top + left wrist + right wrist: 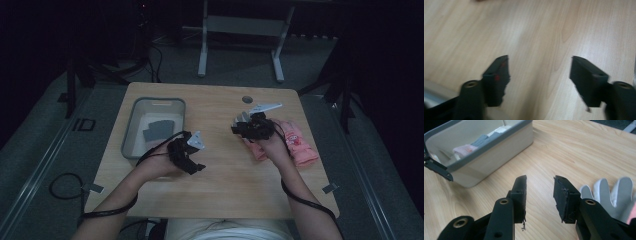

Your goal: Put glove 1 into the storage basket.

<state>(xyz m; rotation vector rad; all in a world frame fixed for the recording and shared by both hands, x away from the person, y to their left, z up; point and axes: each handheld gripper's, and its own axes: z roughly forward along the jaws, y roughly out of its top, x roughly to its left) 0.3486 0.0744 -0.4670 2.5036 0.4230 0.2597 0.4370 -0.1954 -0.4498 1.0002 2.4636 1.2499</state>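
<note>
Wooden bench [220, 175] under dim light, seen from above. Left gripper [196, 167] at about 7 o'clock of the bench's middle, jaws spread wide with bare wood between them, gripping nothing. Right gripper [236, 128] at about 2 o'clock of the middle, jaws parted by a moderate gap, nothing between them.

Pink glove [300, 145] lying flat at 3 o'clock, just beside and partly under the right hand [274, 146]. White-and-grey glove fingers [616, 192] spread on the wood close by the right jaw in the right gripper view, not between the jaws; touching or not, cannot tell.

Grey bin [131, 131] at 9 o'clock, just beyond the left gripper, with folded grey cloth [159, 131] inside and a pink piece [462, 150] beside it in the right gripper view. Small round hole [247, 99] in the bench at 12 o'clock. White metal frame [202, 50] on the floor past the far edge. Black cable [60, 187] looped off the near-left corner. Open wood between the two grippers, no obstacle across it.
</note>
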